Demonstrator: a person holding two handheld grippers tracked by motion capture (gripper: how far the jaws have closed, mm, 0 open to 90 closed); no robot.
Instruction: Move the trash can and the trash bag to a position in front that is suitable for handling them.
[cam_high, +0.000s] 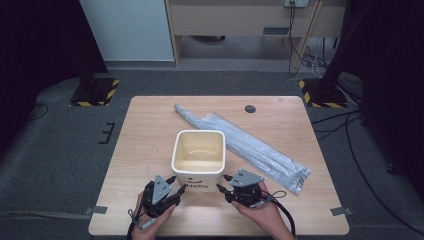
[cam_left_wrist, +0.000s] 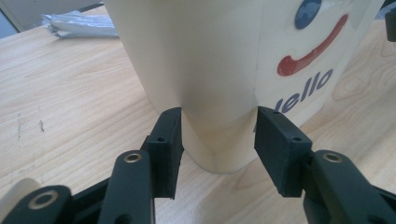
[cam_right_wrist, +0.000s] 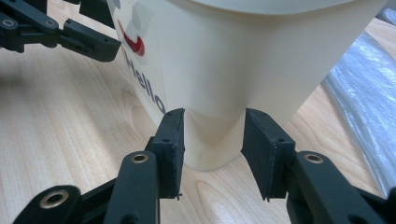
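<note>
Fingers (cam_left_wrist: 170, 140) of left gripper (cam_high: 175, 187) pinching near-left bottom corner of cream bin (cam_high: 198, 150); right gripper (cam_high: 223, 185) pinching near-right corner. Bin upright on wooden table (cam_high: 150, 130), mid-table. Silver plastic bags (cam_high: 250, 145) behind bin, to its right.

Cream square bin (cam_high: 198, 159) printed "Hello" stands upright, open-topped, at the table's near-middle.
</note>
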